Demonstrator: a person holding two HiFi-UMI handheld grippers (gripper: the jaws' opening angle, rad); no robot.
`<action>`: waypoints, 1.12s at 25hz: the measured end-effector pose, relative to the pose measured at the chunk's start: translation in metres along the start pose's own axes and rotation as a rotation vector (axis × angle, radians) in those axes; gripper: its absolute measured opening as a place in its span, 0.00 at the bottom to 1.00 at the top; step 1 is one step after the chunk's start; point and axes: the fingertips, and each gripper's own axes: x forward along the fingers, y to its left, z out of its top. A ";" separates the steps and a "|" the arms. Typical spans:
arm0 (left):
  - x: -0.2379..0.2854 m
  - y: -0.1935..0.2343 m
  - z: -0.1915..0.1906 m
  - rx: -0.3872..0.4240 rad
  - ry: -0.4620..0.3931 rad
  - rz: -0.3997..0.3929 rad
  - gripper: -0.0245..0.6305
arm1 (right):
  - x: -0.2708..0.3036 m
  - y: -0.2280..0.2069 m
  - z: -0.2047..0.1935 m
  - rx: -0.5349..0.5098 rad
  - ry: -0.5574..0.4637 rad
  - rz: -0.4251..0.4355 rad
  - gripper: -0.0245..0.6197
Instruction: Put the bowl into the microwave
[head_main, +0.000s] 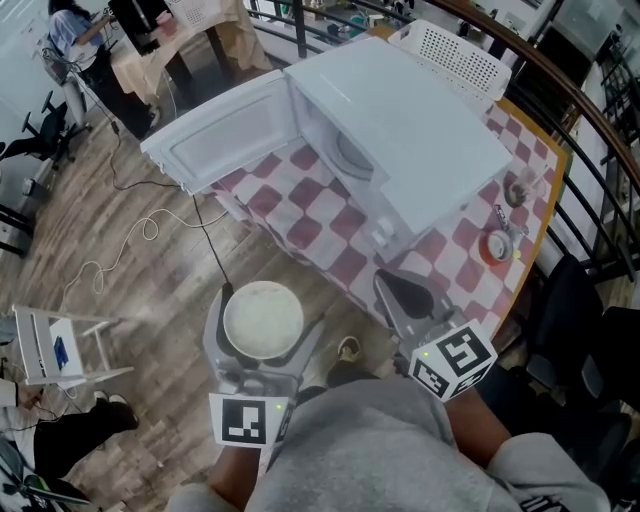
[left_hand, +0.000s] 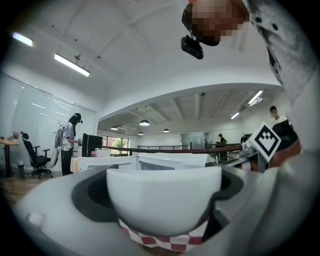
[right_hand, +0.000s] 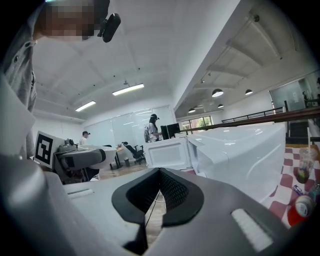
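- Gripping the bowl (head_main: 262, 315) at its sides, the fingers of the left gripper (head_main: 262, 345) keep it level, short of the table (head_main: 300, 215).
- Microwave (head_main: 400, 130) door (head_main: 235, 140) stands open for loading.
- Right gripper (head_main: 392, 283): fingers closed, empty, held clear.

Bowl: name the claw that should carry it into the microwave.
Left. The left claw grips the bowl, facing the open microwave; the right claw is shut and empty.
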 end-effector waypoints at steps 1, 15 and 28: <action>0.001 -0.001 0.000 0.001 0.005 0.004 0.86 | 0.000 0.000 0.000 0.001 -0.002 0.005 0.03; 0.008 -0.022 0.011 0.018 -0.016 0.000 0.86 | -0.011 -0.008 0.001 -0.003 -0.037 0.025 0.03; 0.012 -0.031 0.013 0.032 -0.030 -0.041 0.86 | -0.016 -0.008 0.004 0.000 -0.065 0.018 0.03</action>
